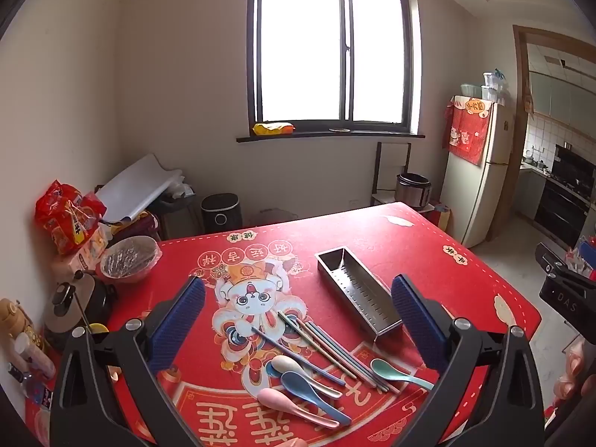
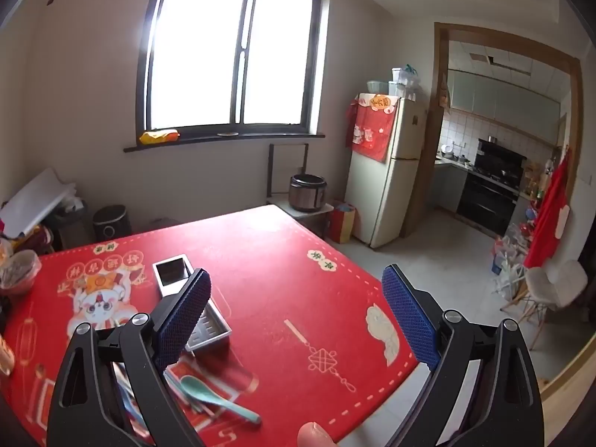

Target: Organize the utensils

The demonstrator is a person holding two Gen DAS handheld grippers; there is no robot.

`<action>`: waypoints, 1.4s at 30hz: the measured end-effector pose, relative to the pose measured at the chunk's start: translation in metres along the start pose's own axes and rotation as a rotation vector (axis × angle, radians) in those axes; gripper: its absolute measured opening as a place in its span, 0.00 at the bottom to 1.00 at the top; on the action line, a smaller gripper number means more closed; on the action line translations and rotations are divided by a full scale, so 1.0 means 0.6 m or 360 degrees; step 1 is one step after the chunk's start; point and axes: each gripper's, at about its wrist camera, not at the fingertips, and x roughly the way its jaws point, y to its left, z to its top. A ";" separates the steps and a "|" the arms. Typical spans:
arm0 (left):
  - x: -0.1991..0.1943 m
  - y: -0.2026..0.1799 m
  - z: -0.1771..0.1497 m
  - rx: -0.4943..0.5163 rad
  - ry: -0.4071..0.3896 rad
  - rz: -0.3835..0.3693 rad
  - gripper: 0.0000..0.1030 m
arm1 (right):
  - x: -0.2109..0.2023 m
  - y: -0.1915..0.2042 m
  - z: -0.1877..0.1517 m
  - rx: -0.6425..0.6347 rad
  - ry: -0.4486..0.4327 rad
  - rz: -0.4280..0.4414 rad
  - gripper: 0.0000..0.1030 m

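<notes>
A steel utensil tray [image 1: 357, 290] lies empty on the red tablecloth [image 1: 428, 260]. In front of it lie several chopsticks [image 1: 335, 350], a teal spoon [image 1: 400, 372], a cream spoon [image 1: 294, 368], a blue spoon [image 1: 313, 395] and a pink spoon [image 1: 294, 406]. My left gripper [image 1: 298, 298] is open and empty, held above the chopsticks. My right gripper [image 2: 296, 301] is open and empty over the table's right half. In the right wrist view the tray [image 2: 175, 272] is partly hidden behind the left finger, and the teal spoon [image 2: 216, 398] lies below it.
A foil-covered bowl [image 1: 128, 259], snack bags [image 1: 67, 216], a kettle [image 1: 76, 305] and bottles [image 1: 22, 339] crowd the table's left edge. The table's right edge [image 2: 376, 287] drops to the floor. A fridge [image 2: 387, 171] and a white chair [image 2: 555, 287] stand beyond.
</notes>
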 end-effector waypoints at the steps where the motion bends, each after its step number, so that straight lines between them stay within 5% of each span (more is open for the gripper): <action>1: 0.000 0.000 0.000 0.0006 0.0000 0.0003 0.95 | 0.000 0.000 0.000 0.0000 0.0002 0.0000 0.88; 42: -0.005 0.001 0.000 -0.0003 -0.0010 -0.0006 0.95 | 0.010 0.007 -0.013 0.0005 0.0021 0.0004 0.88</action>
